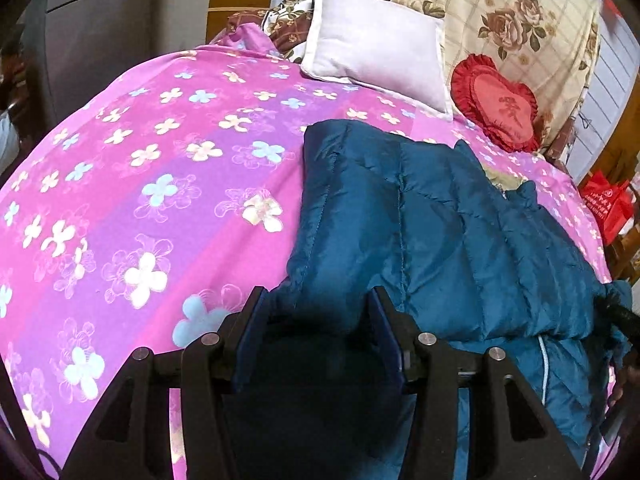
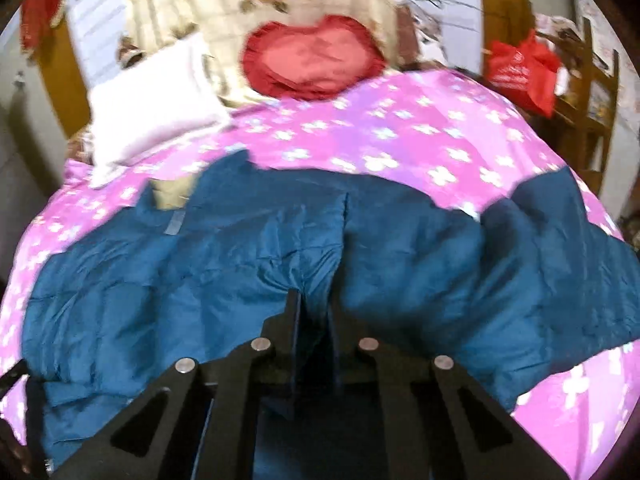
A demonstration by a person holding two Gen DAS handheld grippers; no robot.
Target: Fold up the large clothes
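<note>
Pink bedsheet (image 1: pixel 160 168) under jacket (image 1: pixel 440 220) (teal)

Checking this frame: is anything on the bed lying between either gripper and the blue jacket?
Nothing visible. The left gripper already has a fold of the blue jacket between its fingers, and the right gripper is shut on it. The white pillow and red heart cushion lie beyond.

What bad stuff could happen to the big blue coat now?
1. The left tongs hold a thick, puffy fold of the blue coat; its shiny cloth might slip out when lifted.
2. The right tongs pinch only a small bunch of the coat, so the rest may sag into a crooked fold.
3. One side lies bunched near the edge of the pink flowered sheet and might slide off.
</note>
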